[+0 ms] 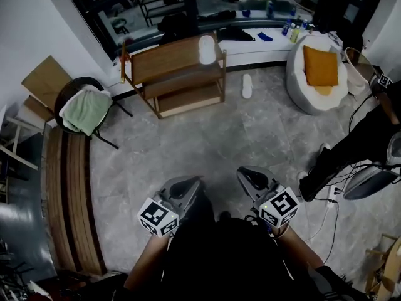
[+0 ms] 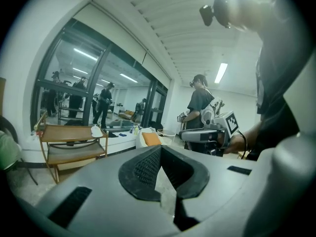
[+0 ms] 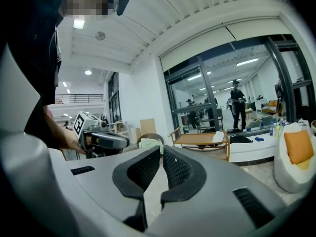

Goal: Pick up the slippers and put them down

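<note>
One white slipper [image 1: 207,49] lies on top of a low wooden shelf [image 1: 178,74] across the room; it also shows in the left gripper view as a slipper [image 2: 96,131] and in the right gripper view as a slipper [image 3: 217,136]. A second white slipper [image 1: 247,86] lies on the grey floor just right of the shelf. My left gripper [image 1: 193,182] and right gripper [image 1: 244,172] are held side by side at waist height, far short of both slippers. The left gripper [image 2: 160,147] is shut with nothing in it. The right gripper [image 3: 162,150] is shut and empty too.
A white beanbag seat with an orange cushion [image 1: 319,68] stands at the back right. A chair with a green towel [image 1: 84,108] and a long wooden bench [image 1: 69,193] are on the left. Another person [image 1: 351,149] and floor cables [image 1: 332,200] are at the right.
</note>
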Available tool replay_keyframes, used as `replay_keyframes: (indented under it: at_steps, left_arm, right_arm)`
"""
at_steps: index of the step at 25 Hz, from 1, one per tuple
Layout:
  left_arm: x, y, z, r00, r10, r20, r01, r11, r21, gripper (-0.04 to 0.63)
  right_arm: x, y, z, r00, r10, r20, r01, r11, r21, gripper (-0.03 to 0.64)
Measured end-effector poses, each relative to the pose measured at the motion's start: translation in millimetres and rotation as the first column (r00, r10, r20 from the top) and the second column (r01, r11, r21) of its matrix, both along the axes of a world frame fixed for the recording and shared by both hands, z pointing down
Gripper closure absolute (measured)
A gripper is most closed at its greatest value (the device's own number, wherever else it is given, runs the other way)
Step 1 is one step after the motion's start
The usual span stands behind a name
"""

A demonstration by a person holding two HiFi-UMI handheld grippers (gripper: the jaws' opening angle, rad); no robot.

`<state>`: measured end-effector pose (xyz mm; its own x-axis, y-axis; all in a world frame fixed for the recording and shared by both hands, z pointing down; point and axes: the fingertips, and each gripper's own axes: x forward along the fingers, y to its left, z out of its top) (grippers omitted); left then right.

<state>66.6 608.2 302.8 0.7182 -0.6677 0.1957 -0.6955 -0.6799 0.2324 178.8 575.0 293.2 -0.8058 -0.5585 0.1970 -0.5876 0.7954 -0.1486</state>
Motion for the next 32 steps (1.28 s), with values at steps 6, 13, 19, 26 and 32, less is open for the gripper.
replay_keyframes:
  at_steps: [6, 13, 19, 26, 32]
  left_arm:
    - [-14.0, -47.2, -1.8, 1.000, 0.027, -0.008, -0.027, 1.000, 0.014, 0.588]
    - [-39.4, -117.2, 0.1, 0.998, 0.062, -0.025, -0.062, 0.998, 0.018, 0.588]
    - [-62.1, -165.4, -3.1, 0.990, 0.134, -0.033, -0.133, 0.991, 0.014, 0.588]
    - [-90.1, -212.7, -2.3, 0.988, 0.147, -0.047, -0.146, 0.989, 0.020, 0.588]
    - [-103.2, -250.8, 7.3, 0.989, 0.134, -0.056, -0.135, 0.991, -0.006, 0.588]
  right_arm:
    - [-18.4, -39.1, 0.1, 1.000, 0.007, 0.006, -0.007, 1.000, -0.013, 0.583]
    - [-44.4, -102.1, 2.2, 0.999, 0.046, 0.007, -0.046, 0.999, -0.022, 0.583]
    - [-75.0, -154.3, -12.6, 0.995, 0.093, 0.024, -0.092, 0.996, -0.010, 0.583]
    - [-96.8, -203.2, -12.9, 0.992, 0.127, 0.021, -0.127, 0.992, -0.014, 0.583]
    - [-104.5, -241.5, -7.0, 0.992, 0.123, 0.008, -0.123, 0.992, -0.029, 0.583]
